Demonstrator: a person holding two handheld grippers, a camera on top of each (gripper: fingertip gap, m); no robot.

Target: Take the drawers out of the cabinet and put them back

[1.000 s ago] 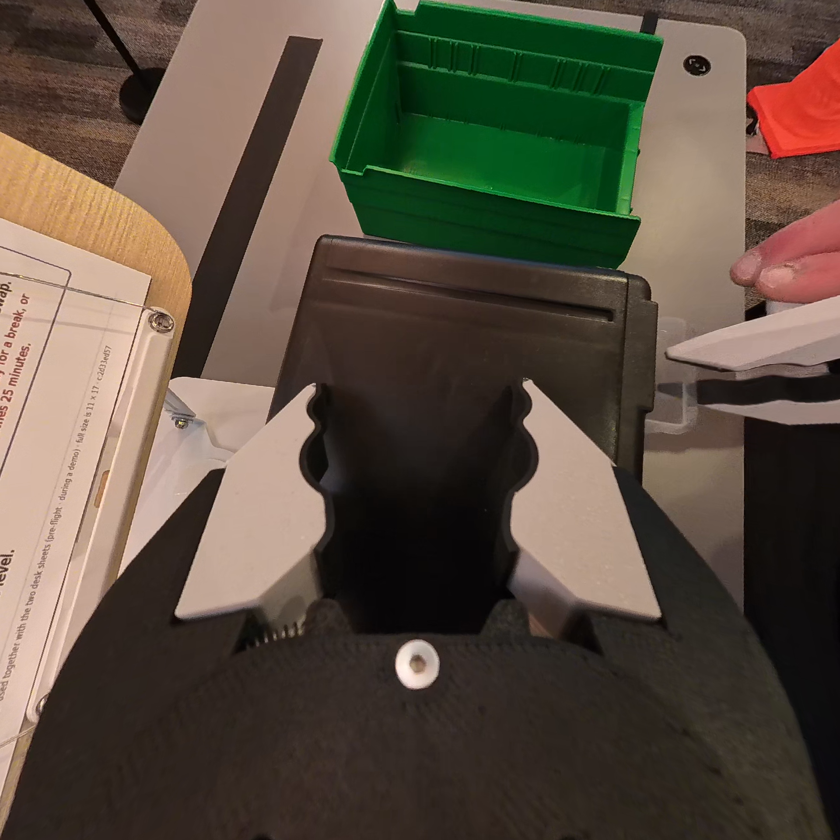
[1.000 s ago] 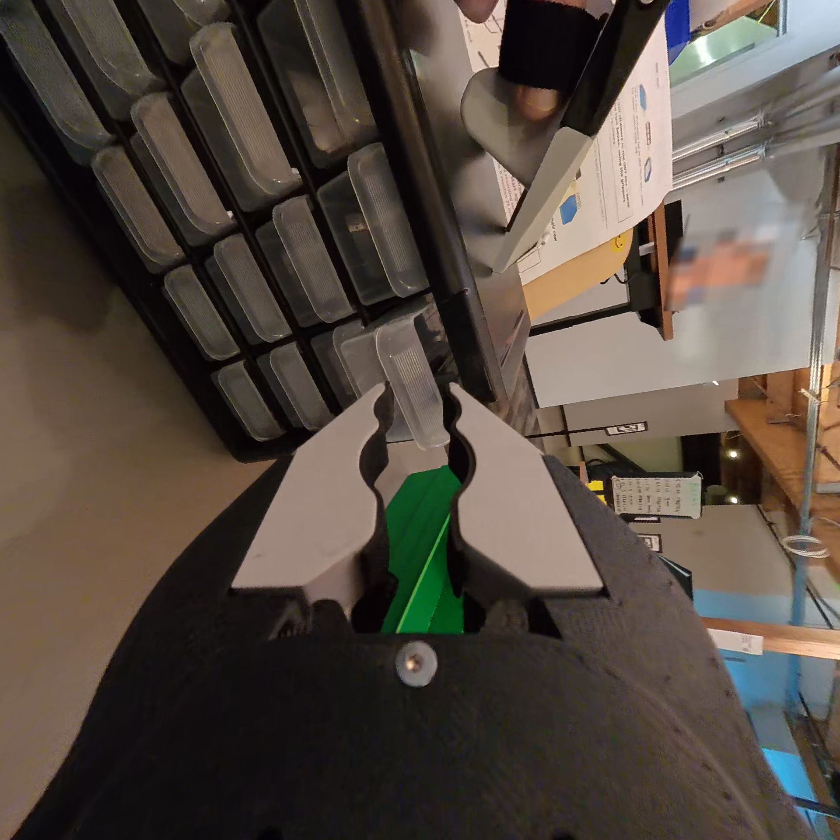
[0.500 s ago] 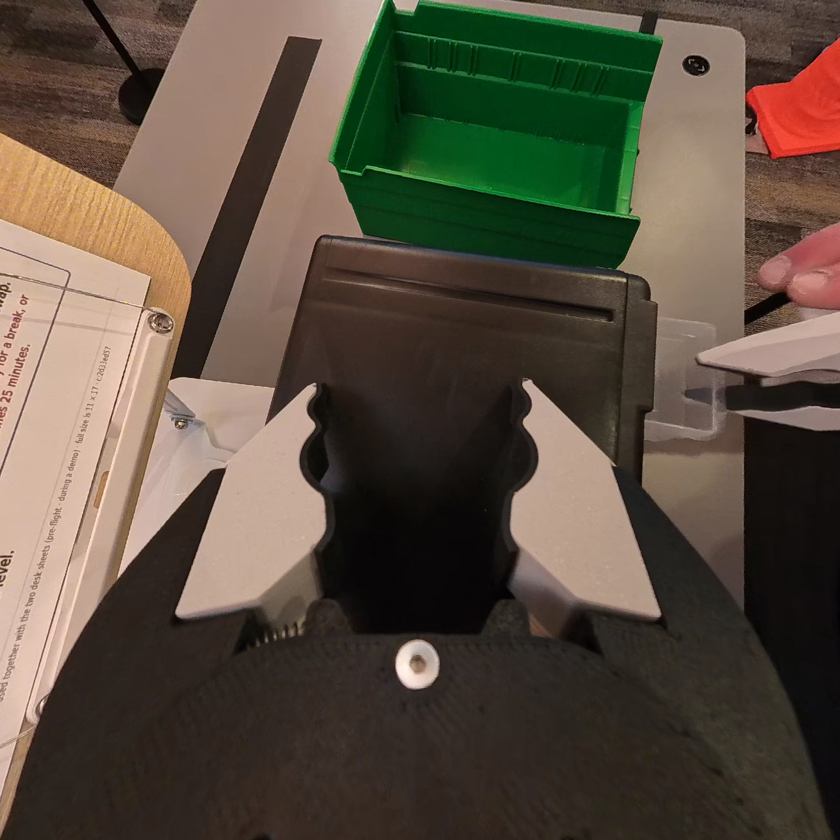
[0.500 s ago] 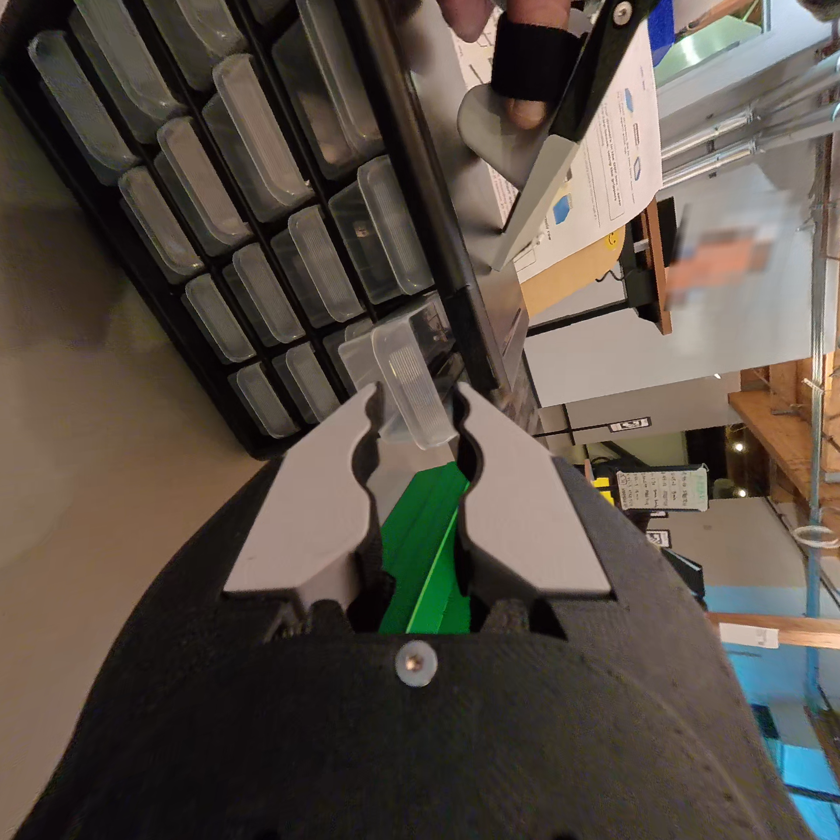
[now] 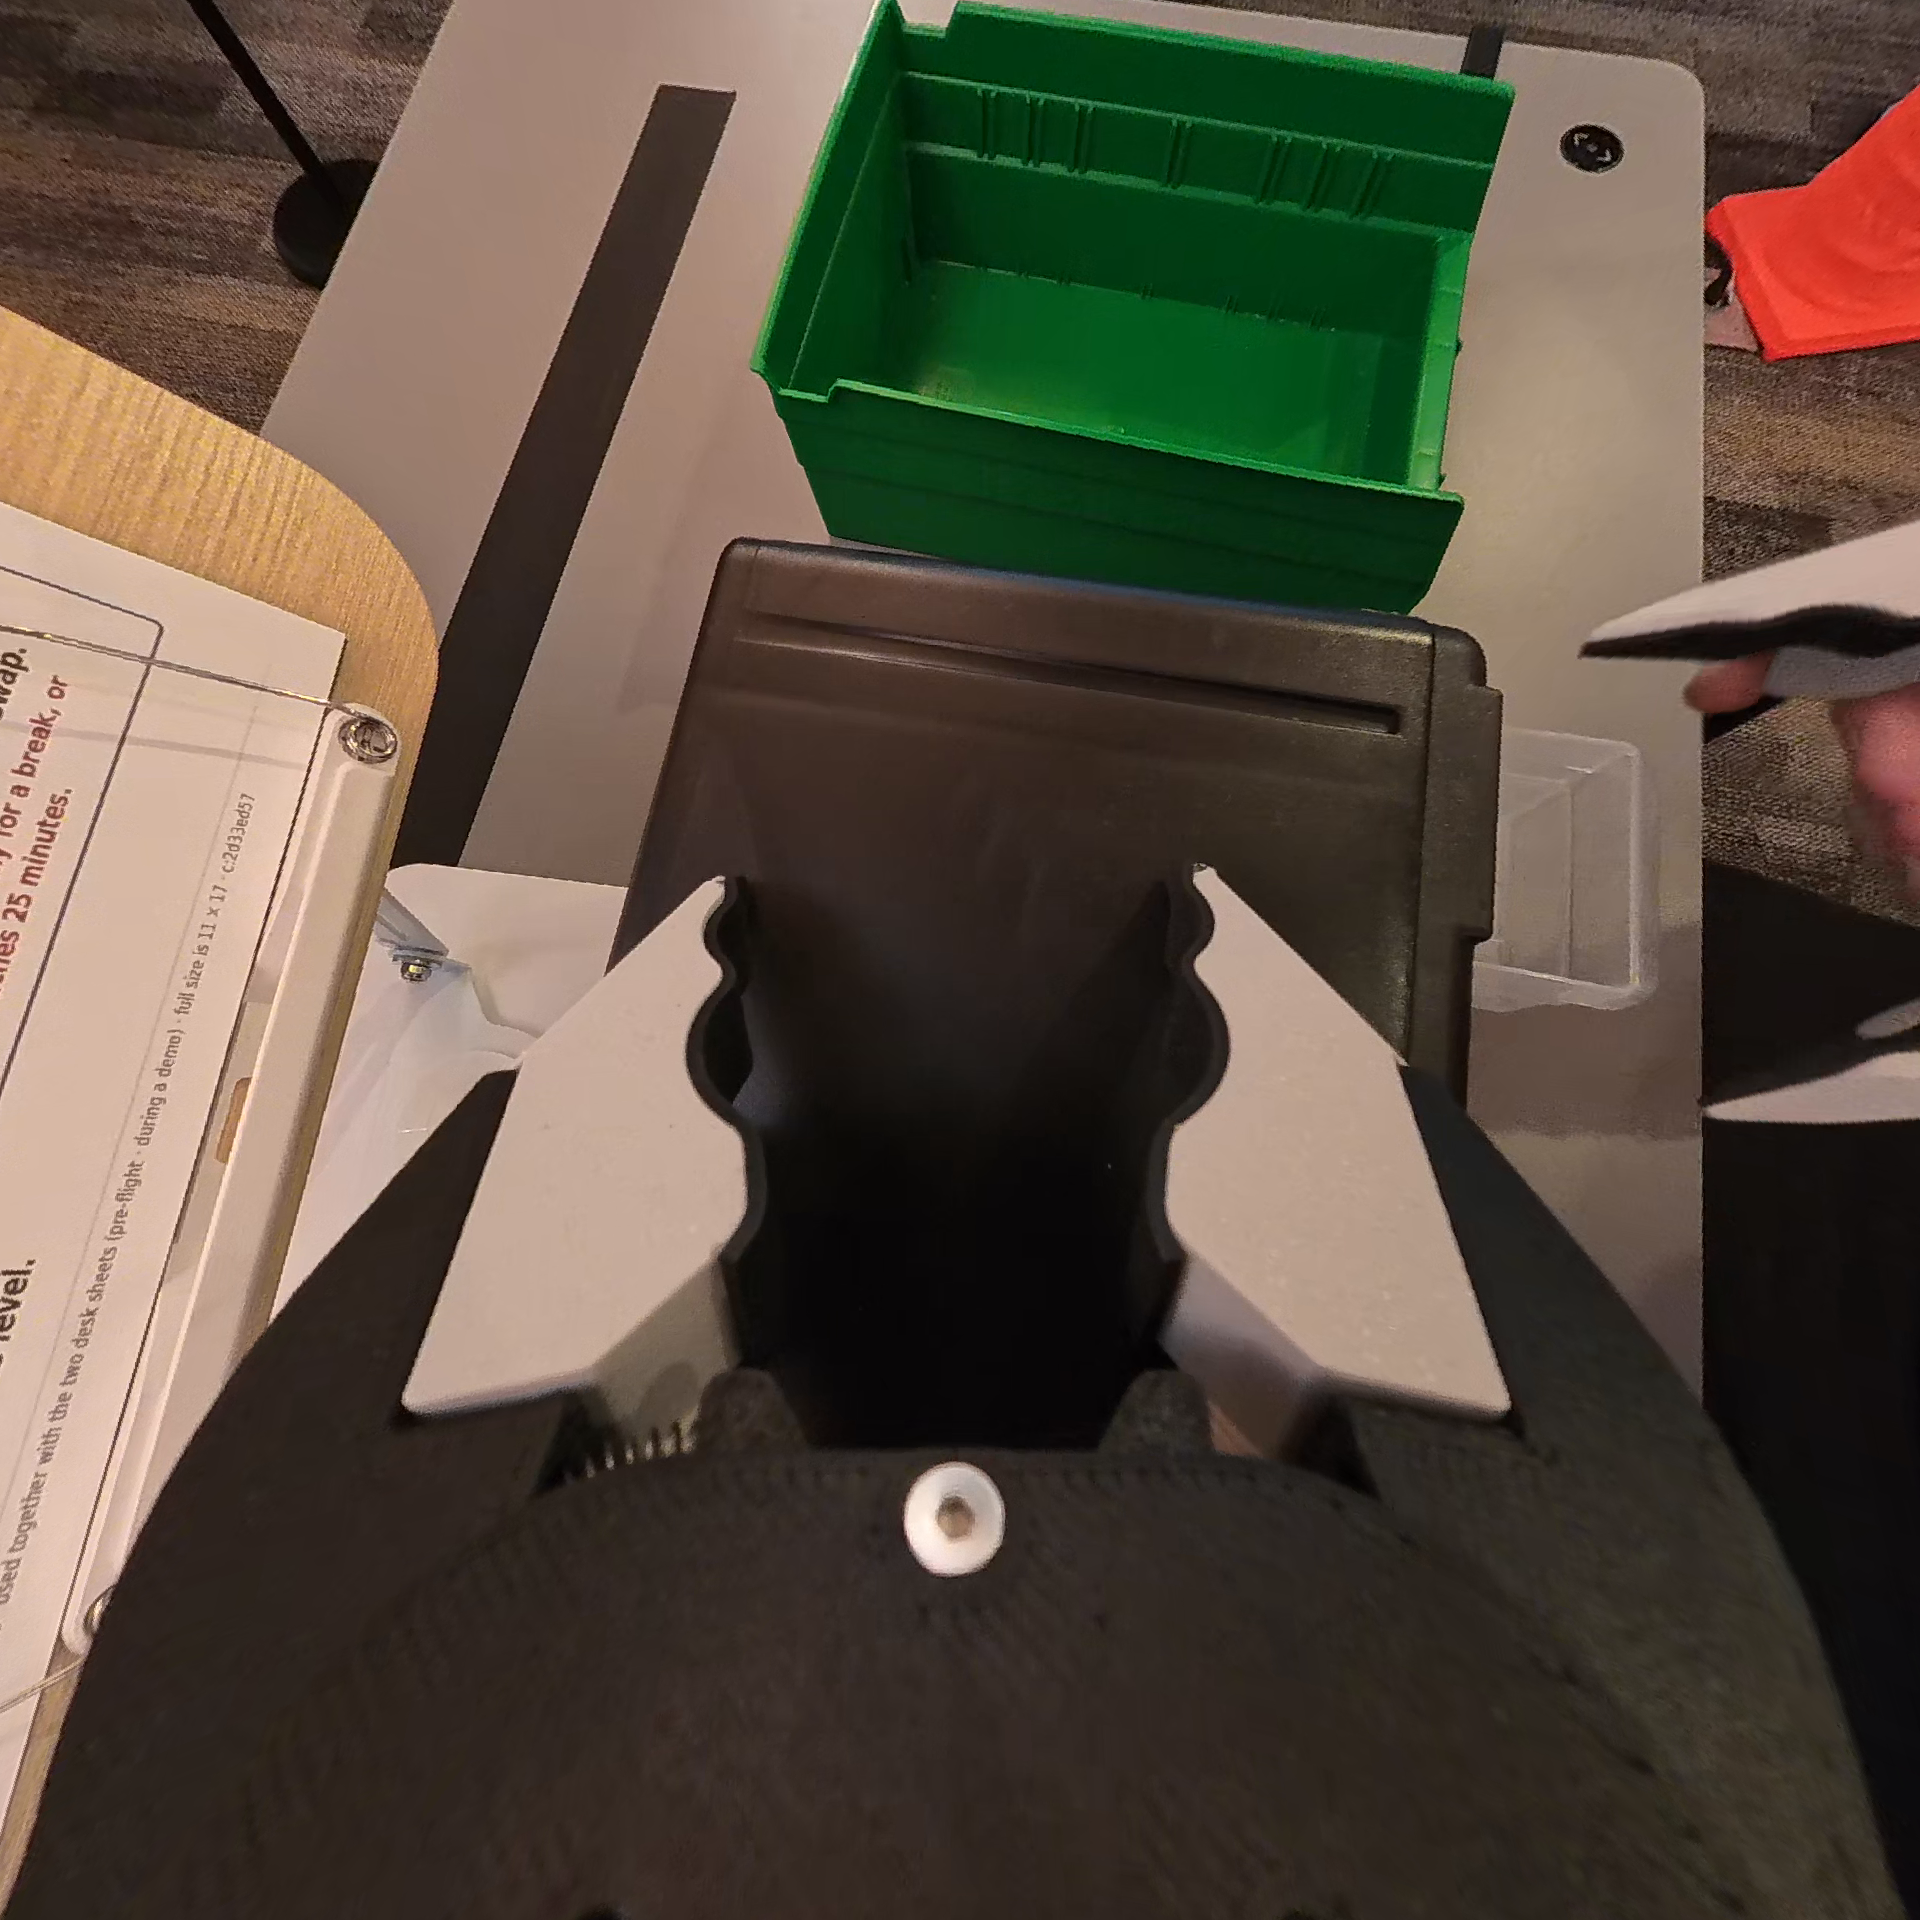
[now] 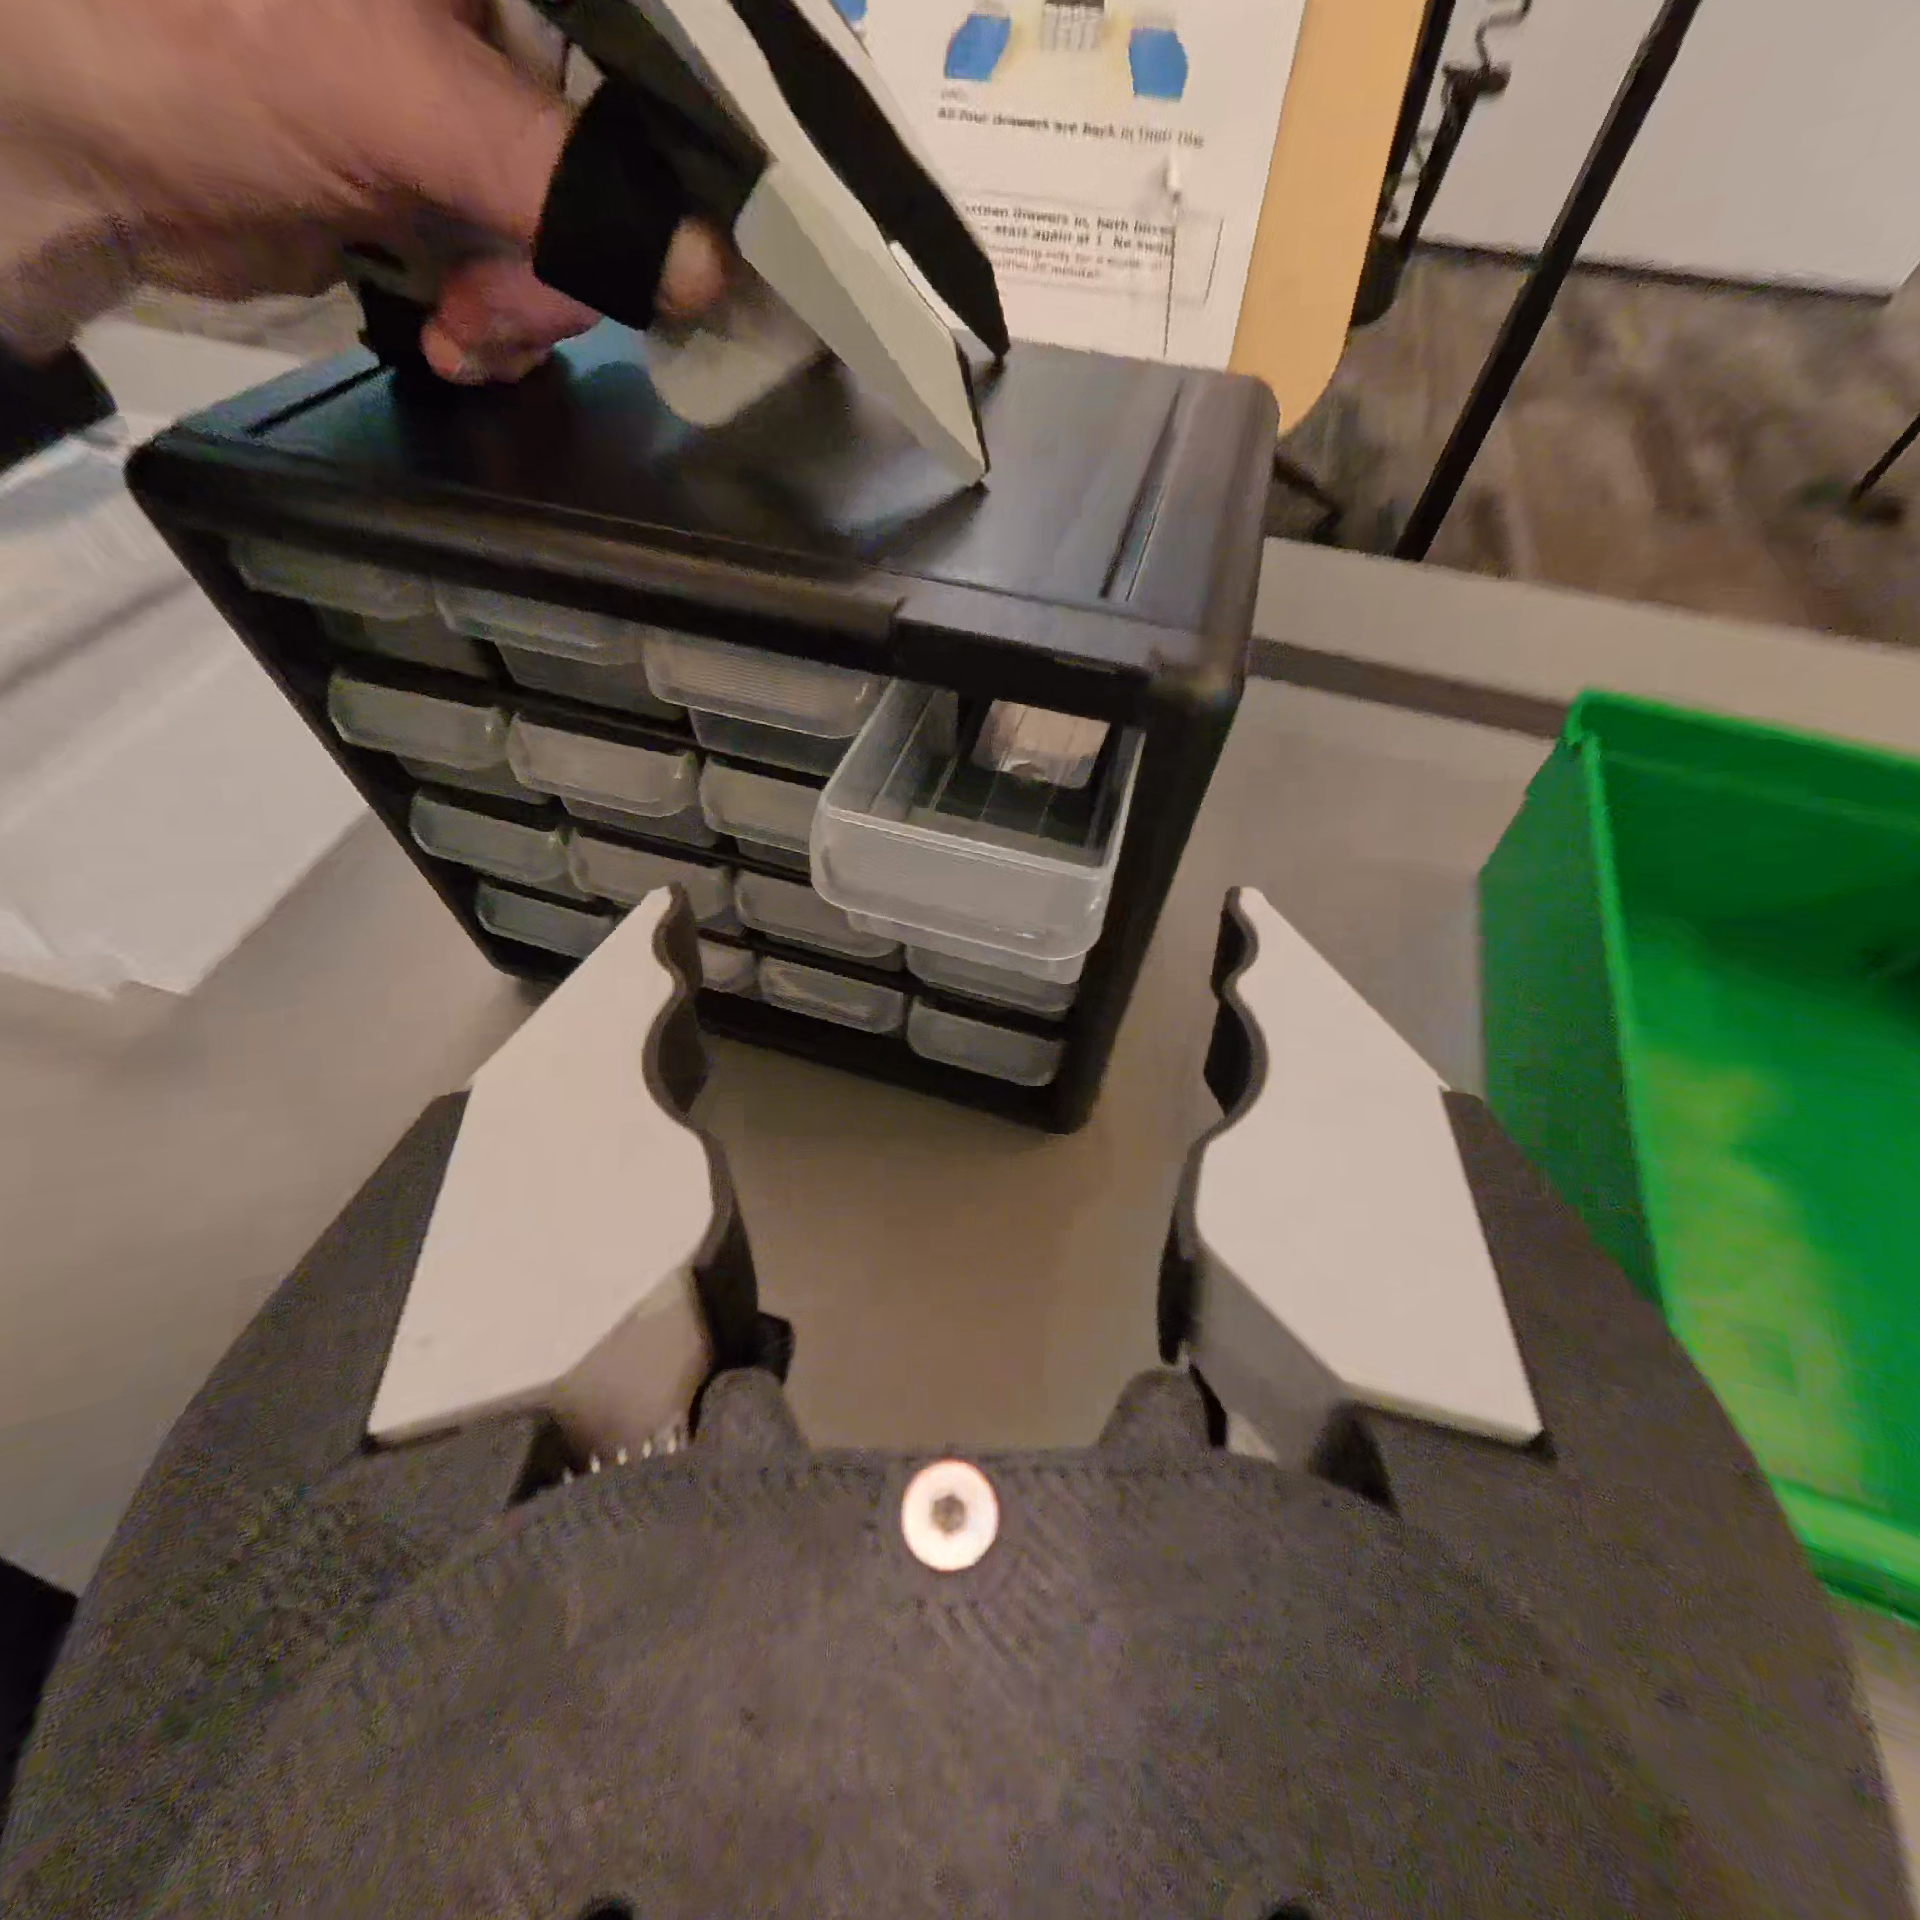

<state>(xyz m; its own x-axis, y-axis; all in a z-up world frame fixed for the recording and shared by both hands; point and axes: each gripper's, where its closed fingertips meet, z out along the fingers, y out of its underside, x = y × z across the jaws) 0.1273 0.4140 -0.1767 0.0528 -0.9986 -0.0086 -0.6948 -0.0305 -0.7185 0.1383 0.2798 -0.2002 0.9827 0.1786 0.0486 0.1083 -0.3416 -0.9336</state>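
Right wrist view: right hand-held gripper (image 6: 956, 935) now open, released clear plastic drawer (image 6: 966, 852) half-out ahead; left hand-held gripper (image 5: 961, 904) open atop glossy black cabinet (image 6: 1081, 499).

Bare worktop (image 6: 935, 1226) lies open in front of the cabinet (image 6: 1039, 582). One clear drawer (image 6: 966, 842) juts out over it; the green bin (image 6: 1714, 1091) blocks the worktop's right side, the left hand-held gripper (image 6: 977, 416) rests on the cabinet's top.

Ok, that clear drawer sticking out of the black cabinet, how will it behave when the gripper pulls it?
The clear drawer looks thin-walled, empty plastic, so probably light and slightly flexible. Its smooth front may slip between the open right gripper fingers. The cabinet seems light too; the left gripper resting on top likely keeps it from sliding.
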